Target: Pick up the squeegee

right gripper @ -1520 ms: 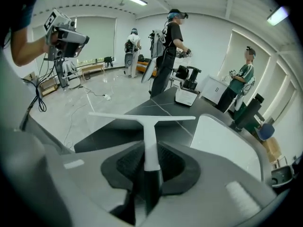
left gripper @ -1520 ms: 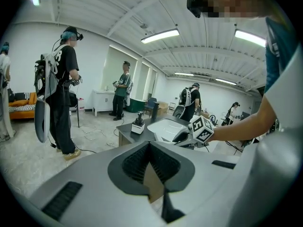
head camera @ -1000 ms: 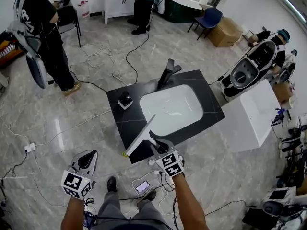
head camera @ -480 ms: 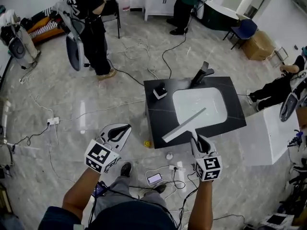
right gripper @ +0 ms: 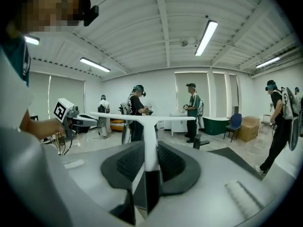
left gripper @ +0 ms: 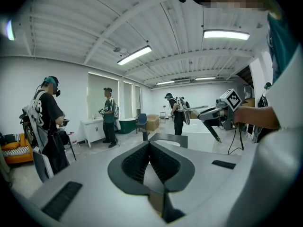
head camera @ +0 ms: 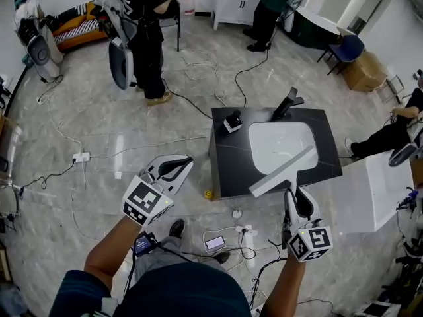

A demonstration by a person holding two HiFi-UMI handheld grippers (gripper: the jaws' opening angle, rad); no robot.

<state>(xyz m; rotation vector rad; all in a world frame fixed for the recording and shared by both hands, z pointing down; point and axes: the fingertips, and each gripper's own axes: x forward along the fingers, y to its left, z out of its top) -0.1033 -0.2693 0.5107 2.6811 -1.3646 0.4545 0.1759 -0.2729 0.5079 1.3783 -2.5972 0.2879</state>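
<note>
Here the right gripper (head camera: 291,195) is clamping its fingers (right gripper: 127,162) on the handle of the squeegee (head camera: 281,172), which is standing upright between them with its long white blade lying crosswise at the top. In the head view that blade is hanging slantwise over the front edge of the black bench (head camera: 228,160) and the near corner of the white sink basin (head camera: 277,140), clear of both. The left gripper (head camera: 180,166) is hovering over the marble floor (head camera: 99,144) to the left of the bench, well apart from the squeegee; its fingers (left gripper: 135,162) are meeting at their tips with nothing between them. A black faucet (head camera: 289,102) is standing at the basin's far side, and people are standing in the background
</note>
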